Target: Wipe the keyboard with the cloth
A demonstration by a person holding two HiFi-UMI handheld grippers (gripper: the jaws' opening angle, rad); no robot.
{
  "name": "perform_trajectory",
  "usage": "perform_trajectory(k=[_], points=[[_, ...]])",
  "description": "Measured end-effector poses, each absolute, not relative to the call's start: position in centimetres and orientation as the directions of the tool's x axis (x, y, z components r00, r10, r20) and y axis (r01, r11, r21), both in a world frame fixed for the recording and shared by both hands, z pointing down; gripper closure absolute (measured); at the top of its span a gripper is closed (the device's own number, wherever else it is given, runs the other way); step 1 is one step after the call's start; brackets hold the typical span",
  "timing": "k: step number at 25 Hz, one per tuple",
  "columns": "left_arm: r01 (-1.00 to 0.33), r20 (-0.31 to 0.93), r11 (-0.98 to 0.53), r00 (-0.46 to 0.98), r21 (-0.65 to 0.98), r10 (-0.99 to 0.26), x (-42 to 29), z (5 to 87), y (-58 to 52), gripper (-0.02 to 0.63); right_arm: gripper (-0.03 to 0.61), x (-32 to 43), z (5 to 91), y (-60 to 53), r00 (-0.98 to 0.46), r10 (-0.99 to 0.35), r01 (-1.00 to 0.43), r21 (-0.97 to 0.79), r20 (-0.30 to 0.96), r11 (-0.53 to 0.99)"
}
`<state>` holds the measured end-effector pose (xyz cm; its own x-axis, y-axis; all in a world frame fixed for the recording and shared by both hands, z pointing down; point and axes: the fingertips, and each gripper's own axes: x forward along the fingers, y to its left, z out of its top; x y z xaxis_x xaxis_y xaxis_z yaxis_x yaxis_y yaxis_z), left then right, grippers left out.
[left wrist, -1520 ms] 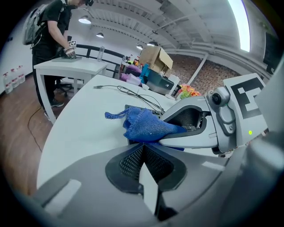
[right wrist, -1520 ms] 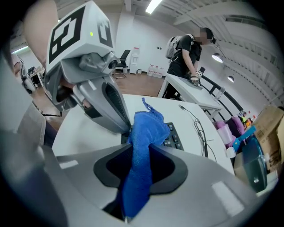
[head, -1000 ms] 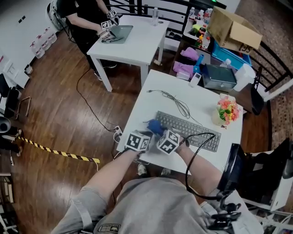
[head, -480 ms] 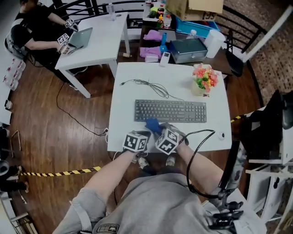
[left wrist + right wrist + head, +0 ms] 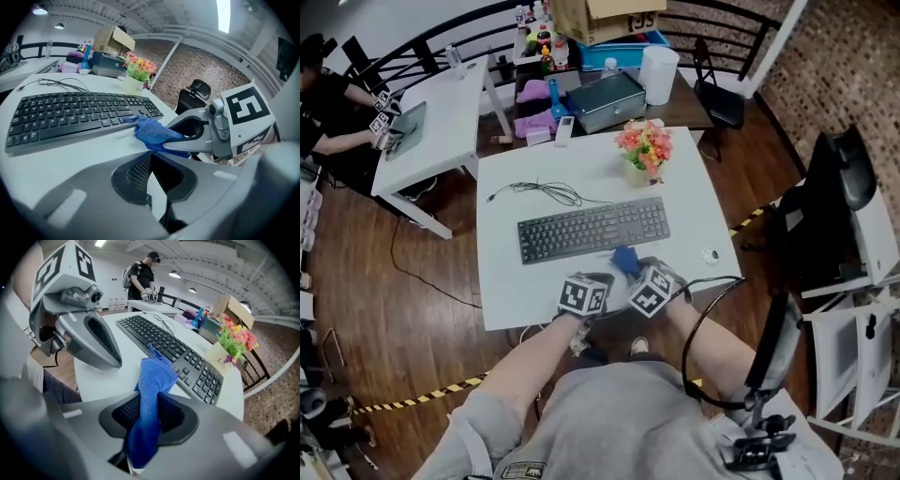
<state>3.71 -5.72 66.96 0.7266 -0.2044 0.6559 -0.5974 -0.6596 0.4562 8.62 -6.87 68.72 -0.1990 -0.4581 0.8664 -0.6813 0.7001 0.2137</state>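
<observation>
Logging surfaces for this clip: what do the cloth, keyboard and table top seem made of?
Cloth: blue, nubby pile, hangs limp; probably microfibre.
Keyboard: dark grey, matte keys; likely plastic.
Table top: smooth white, slight sheen; laminate or paint, cannot tell.

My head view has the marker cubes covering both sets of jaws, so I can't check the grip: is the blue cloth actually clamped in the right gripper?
Observer: Yes. The right gripper view shows the right gripper shut on the blue cloth, which stands up out of the jaws.
Operator: And the left one?
Observer: The left gripper is shut with nothing between its jaws.
Operator: Is the cloth on the keys?
Observer: Only just. In the left gripper view its tip meets the near edge of the keyboard, toward its right end.
</observation>
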Motion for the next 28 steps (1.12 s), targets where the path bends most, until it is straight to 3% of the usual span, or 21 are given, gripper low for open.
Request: perform_trajectory(k=[7,21,28], points=[[-0.622,0.683,-0.658,0.697,0.424,-0.218,7.7,66.9,-4.7,0.614,0.46,11.9,69.6,-6.2,-0.238,-0.439,-0.689,0.168,0.866,0.705],[-0.74,0.725,-0.567,0.605,0.362,-0.329,7.7,67.0,-3.1,0.614,0.417,12.9,67.1,-5.3,-0.39,-0.476,-0.655,0.126,0.788,0.745],[-0.733,0.727,-0.578,0.608,0.36,-0.319,8.3,67.4,-0.2,0.614,0.414,15.5,67.3,-2.4,-0.365,-0.488,-0.685,0.127,0.793,0.718]])
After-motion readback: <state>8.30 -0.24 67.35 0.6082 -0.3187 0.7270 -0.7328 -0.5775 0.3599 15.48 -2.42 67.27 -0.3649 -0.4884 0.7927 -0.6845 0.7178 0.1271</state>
